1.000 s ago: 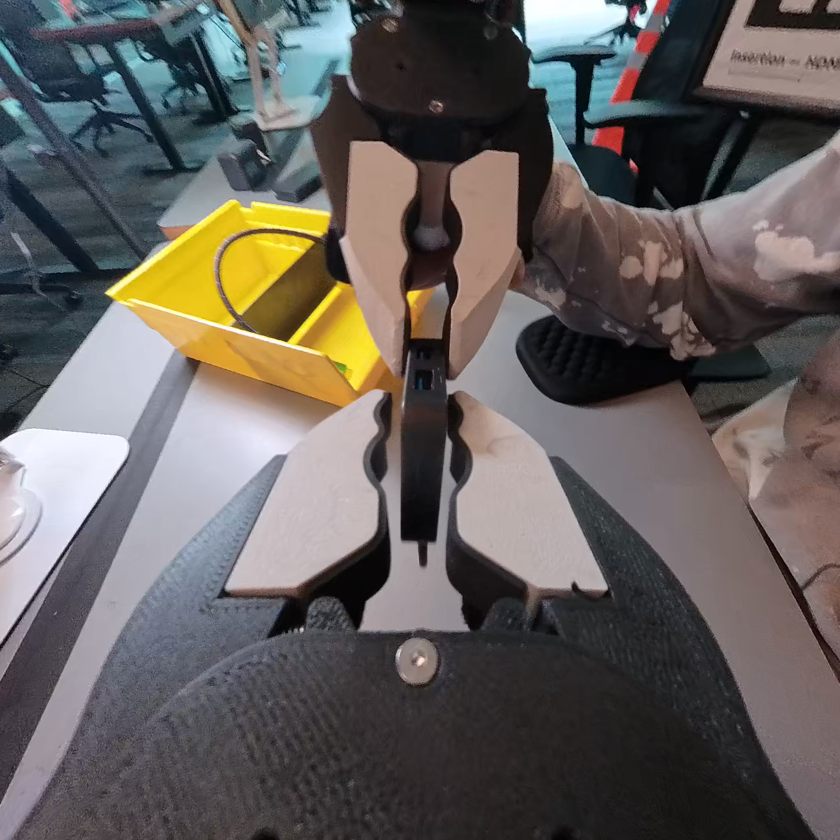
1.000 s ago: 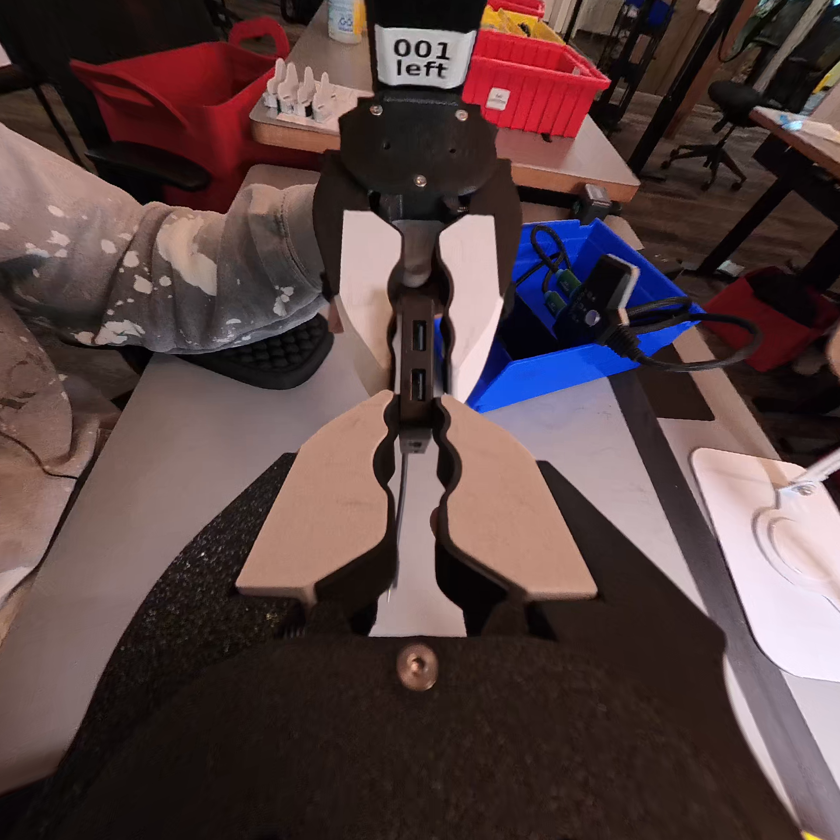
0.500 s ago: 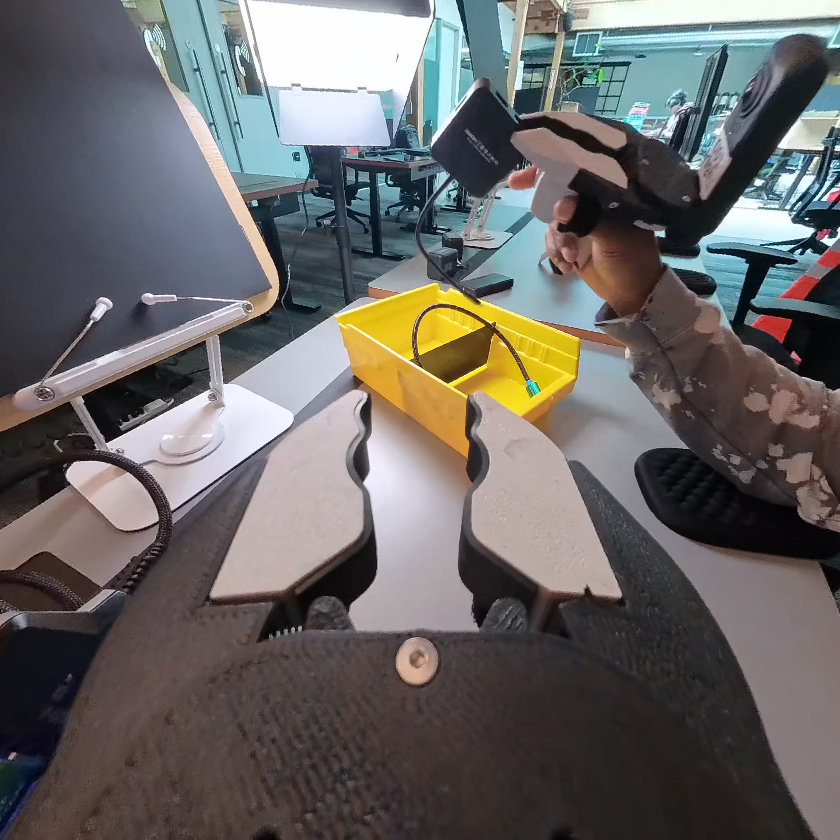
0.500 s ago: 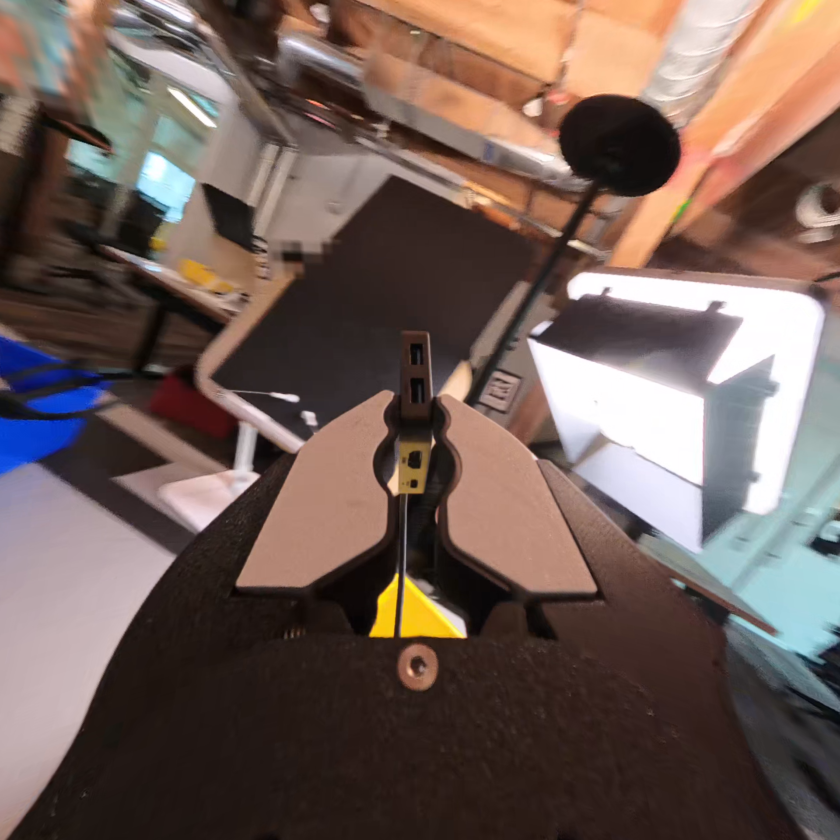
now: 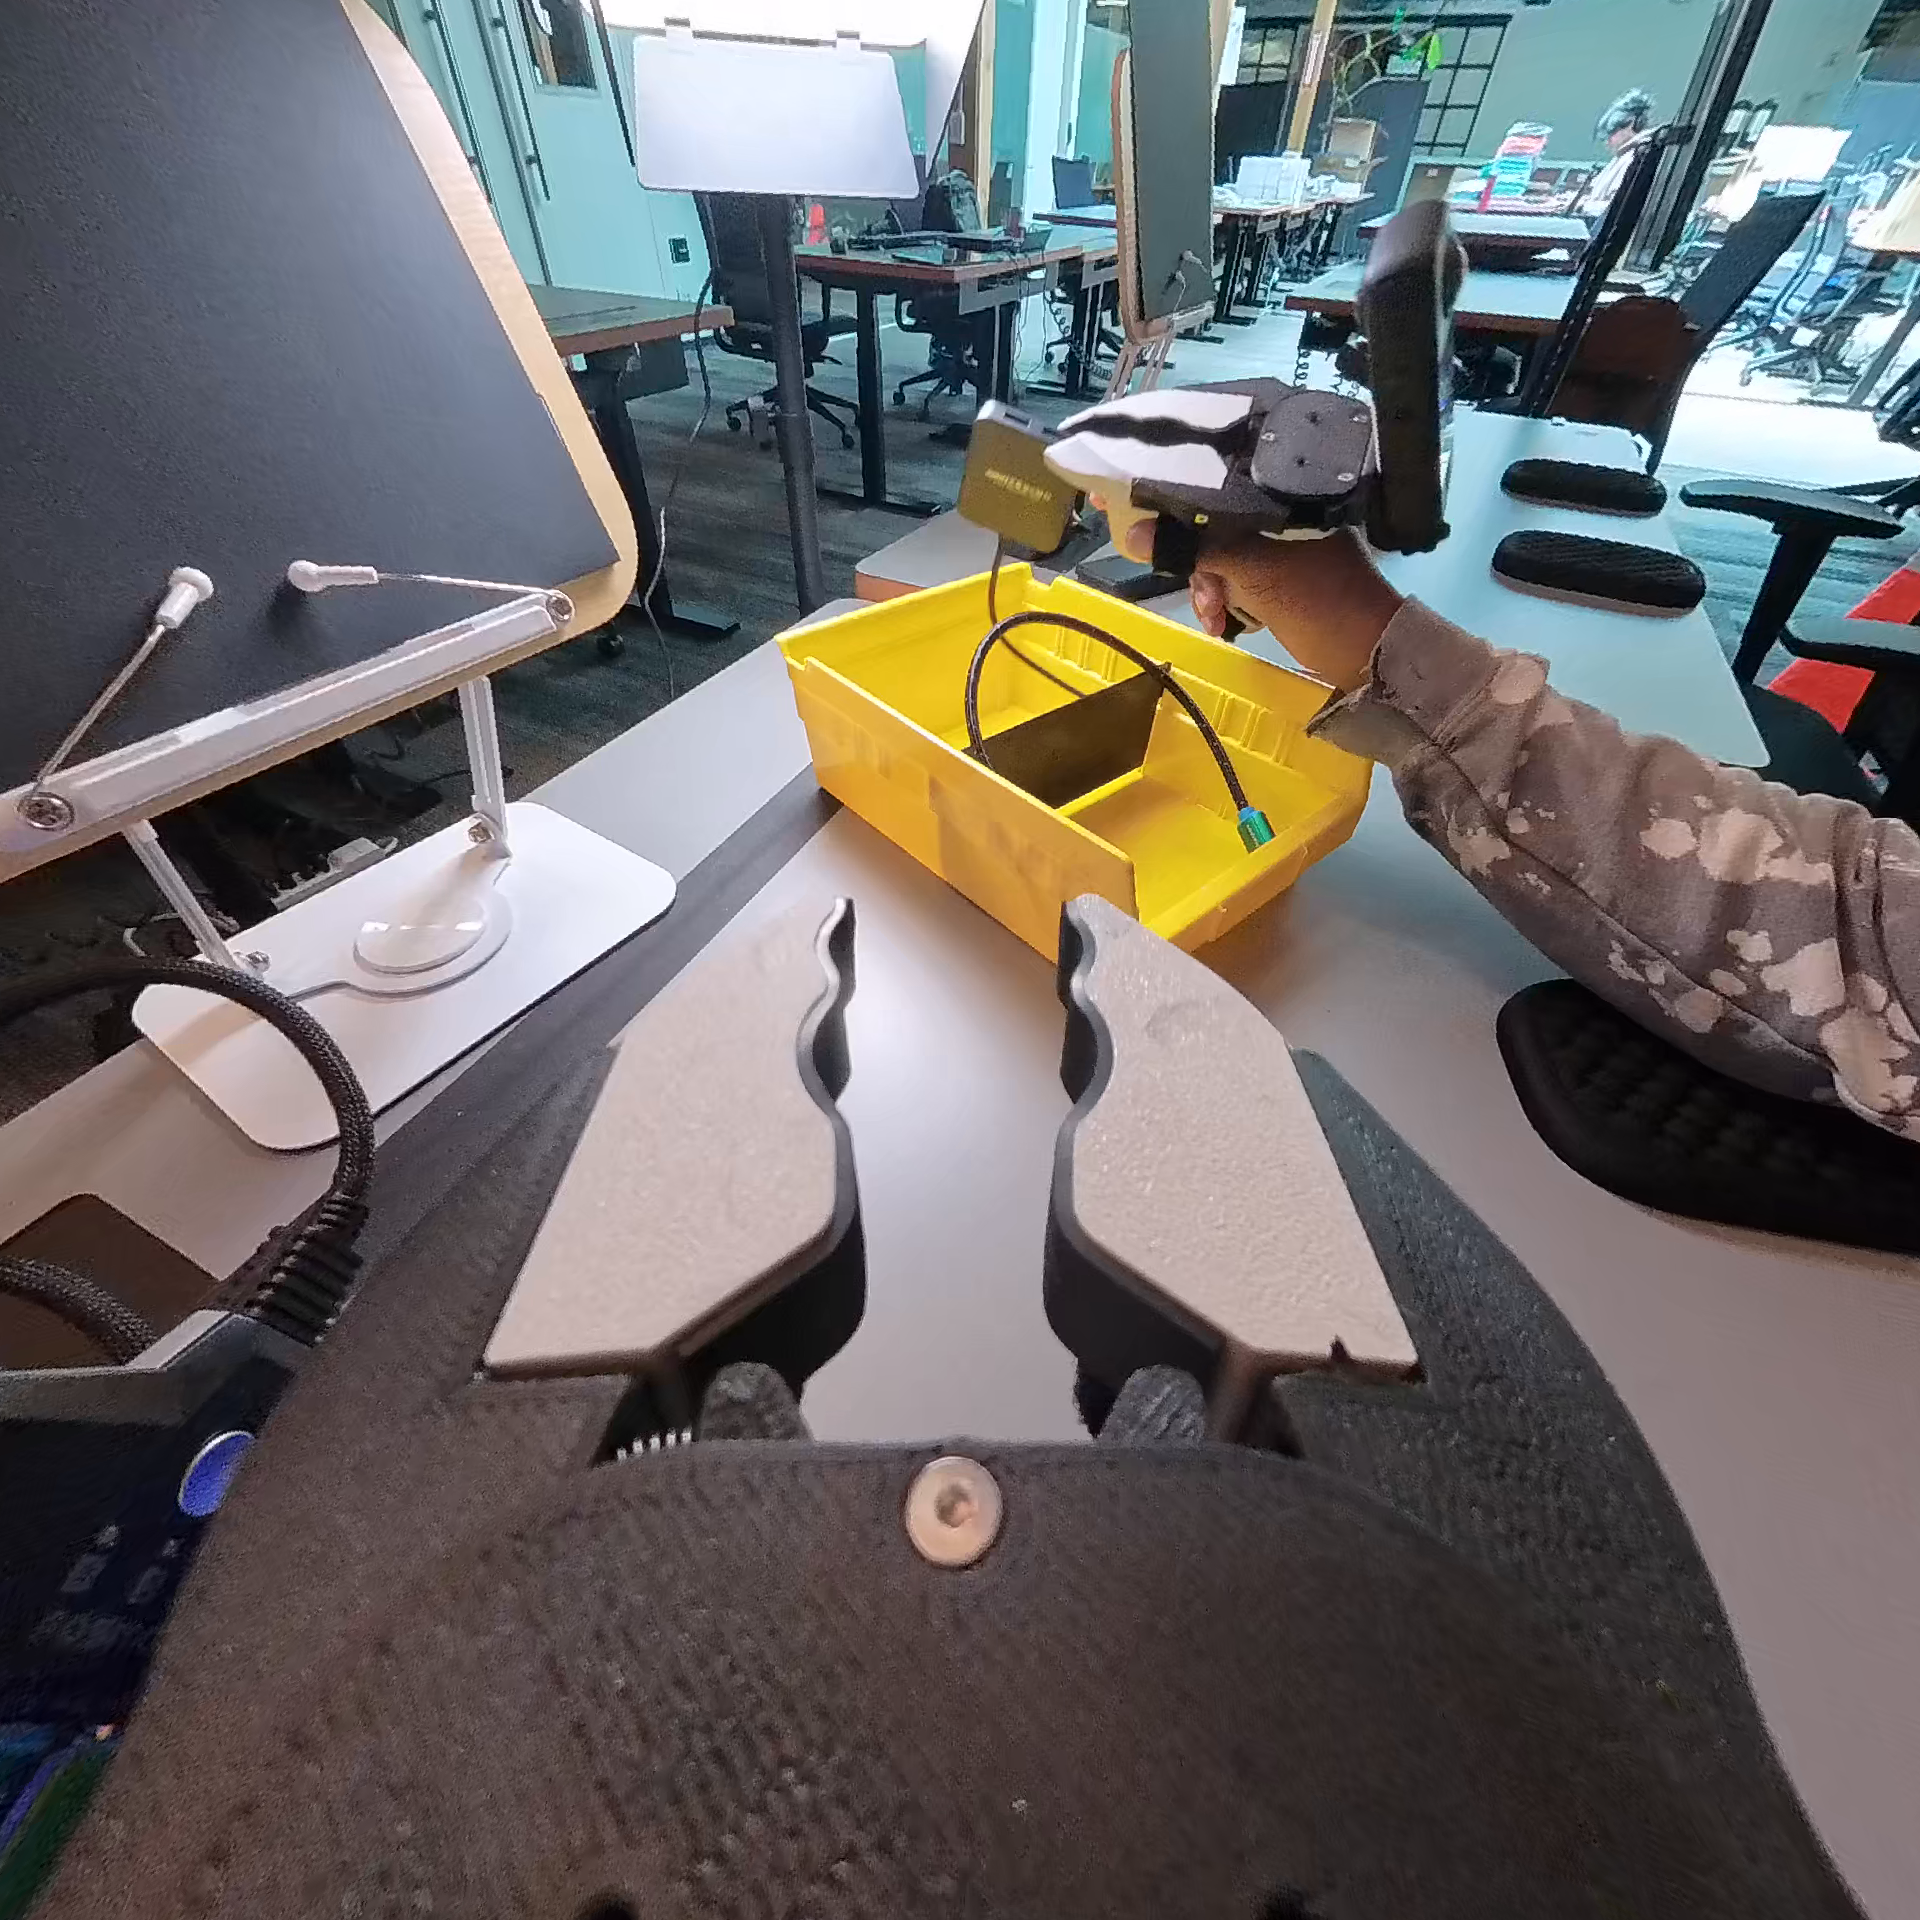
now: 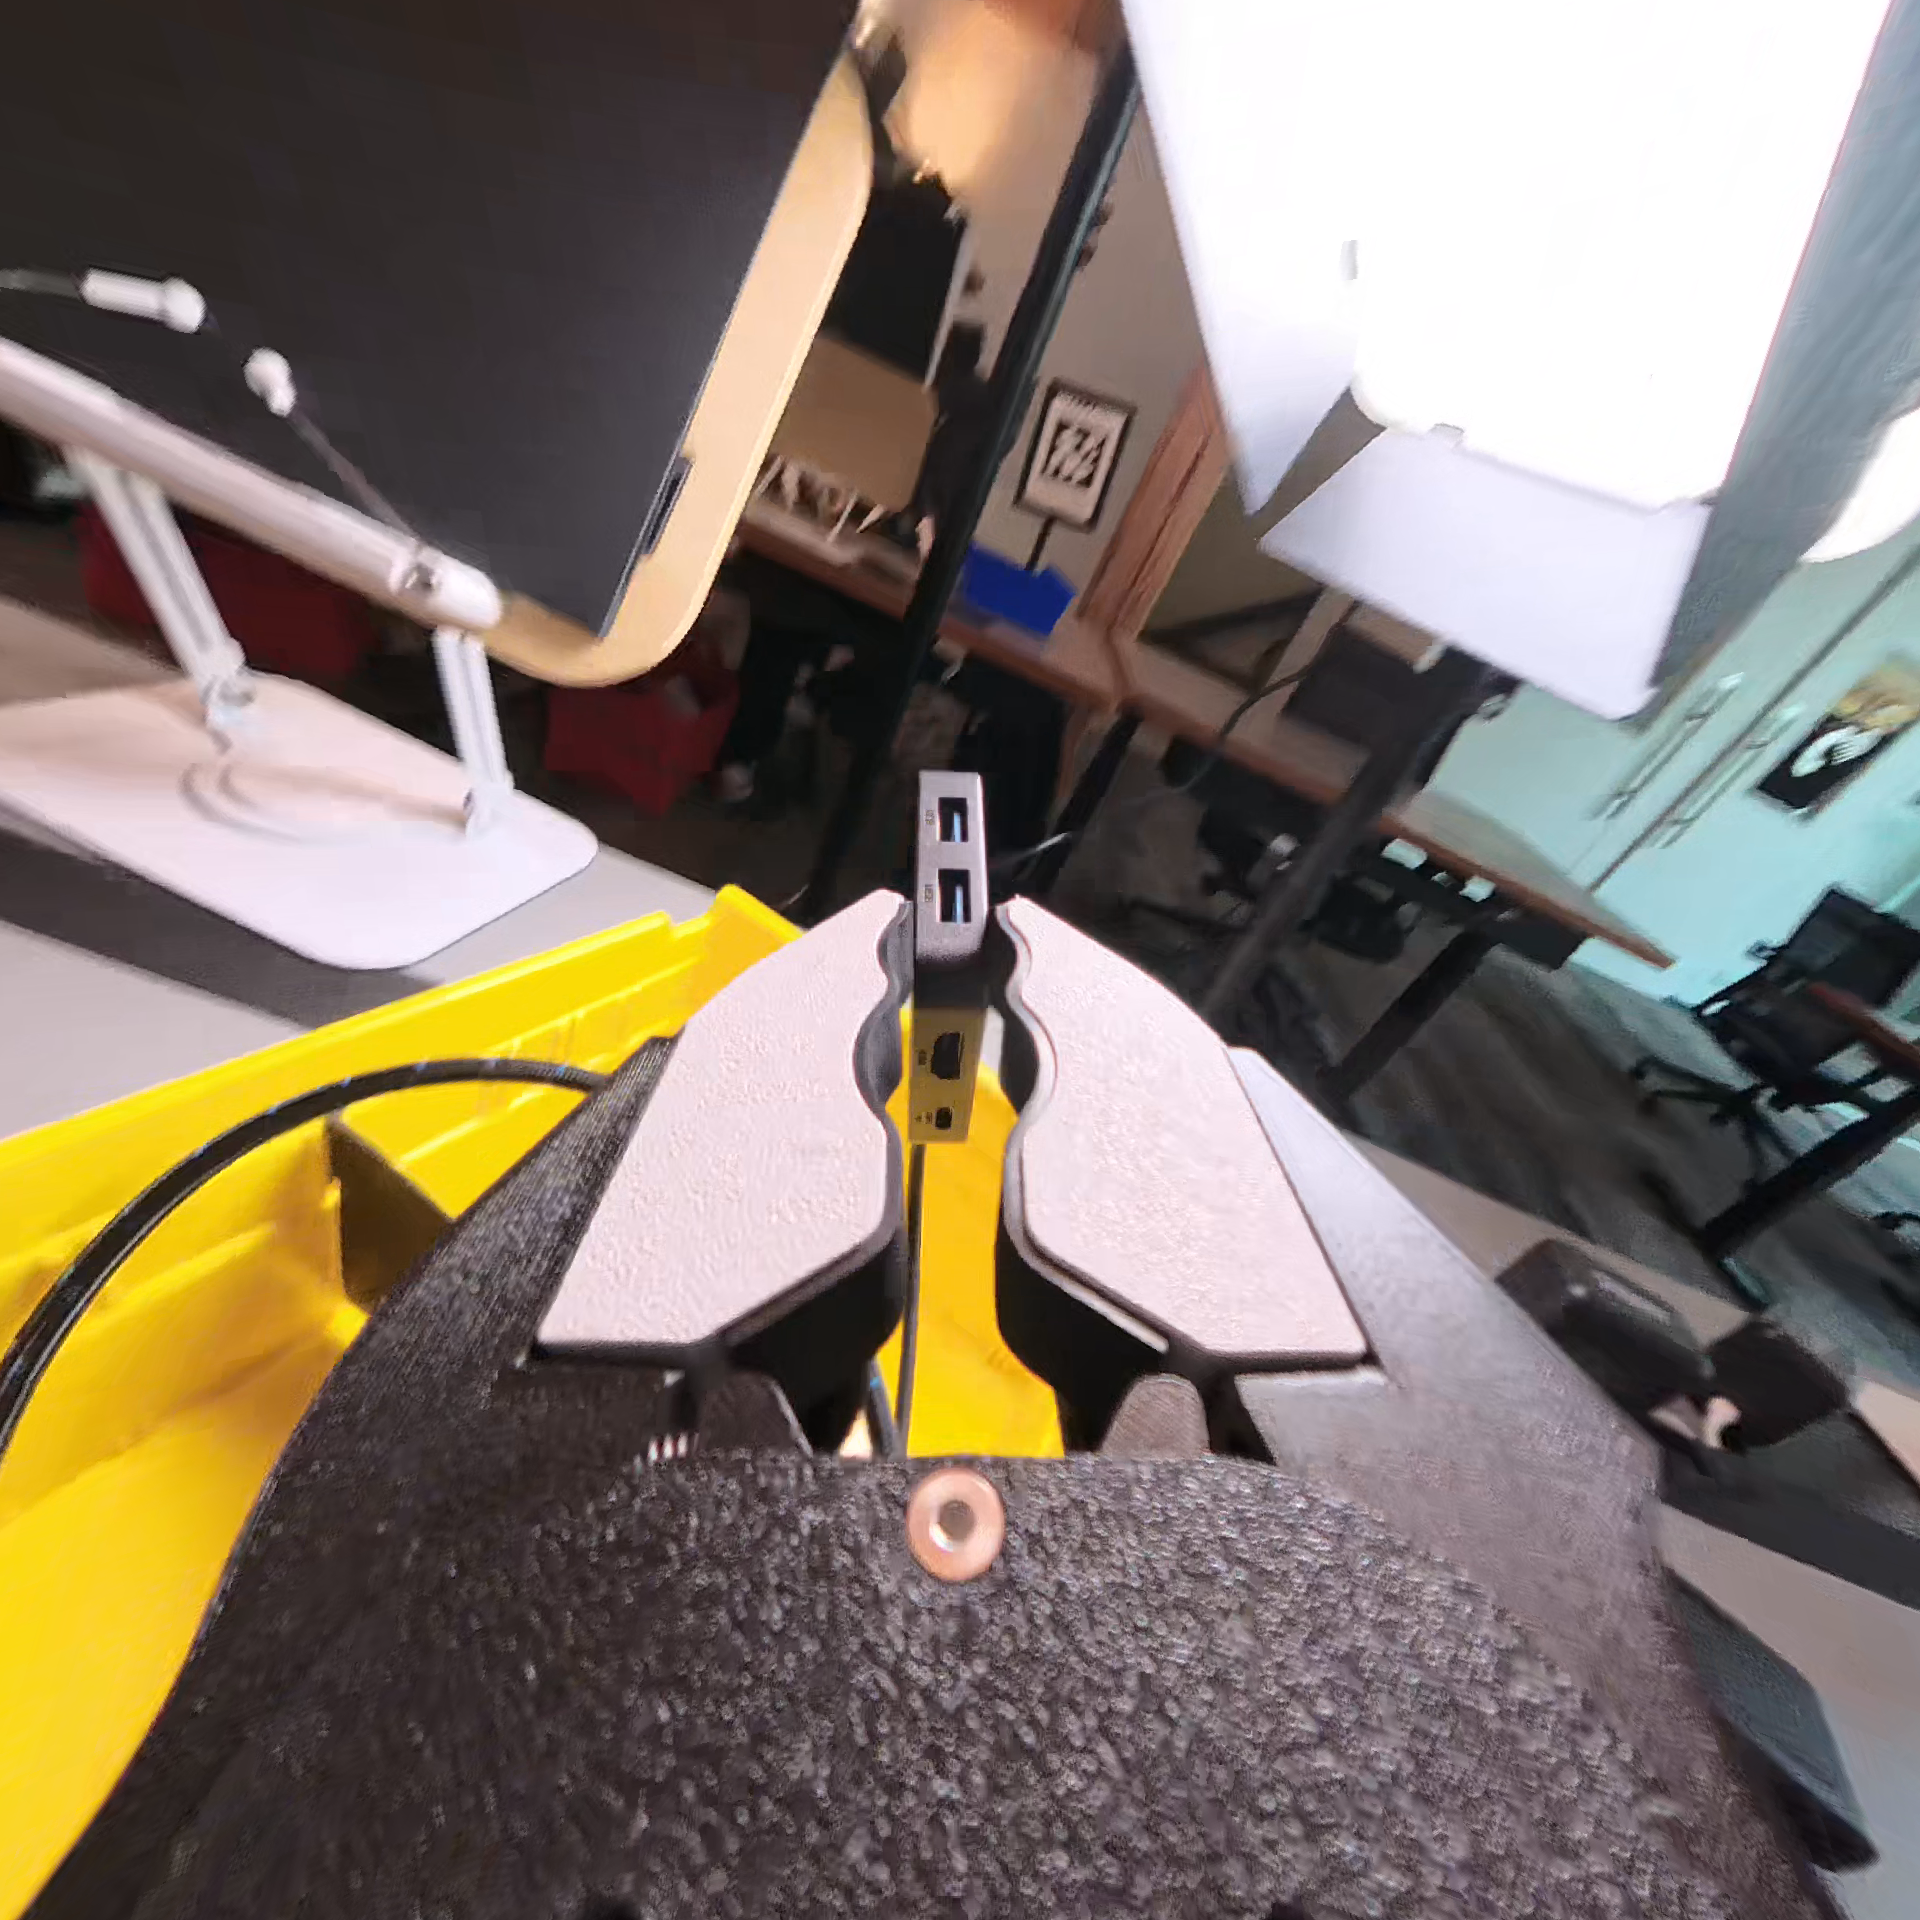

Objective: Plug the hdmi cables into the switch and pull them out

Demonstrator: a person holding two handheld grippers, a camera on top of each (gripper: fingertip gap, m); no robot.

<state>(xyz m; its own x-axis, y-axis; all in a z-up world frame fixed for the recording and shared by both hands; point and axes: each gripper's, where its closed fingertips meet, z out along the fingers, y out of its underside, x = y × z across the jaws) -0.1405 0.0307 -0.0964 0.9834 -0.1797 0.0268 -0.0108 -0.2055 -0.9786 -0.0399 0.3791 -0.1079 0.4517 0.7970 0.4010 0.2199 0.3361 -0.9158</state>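
Open-plan office/lab: rows of desks (image 5: 935,260) and office chairs (image 5: 1704,301) at 12 o'clock, softbox light (image 5: 774,114) at 11, parts bin (image 5: 935,790) on counter (image 5: 1039,1143).

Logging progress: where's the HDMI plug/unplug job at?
Done: no cable shows in the switch's visible ports. In hand: the right gripper is shut on the switch above the yellow bin, its attached cable trailing in. The left gripper is open, empty. Left: can't tell whether plugging comes next or it's finished.
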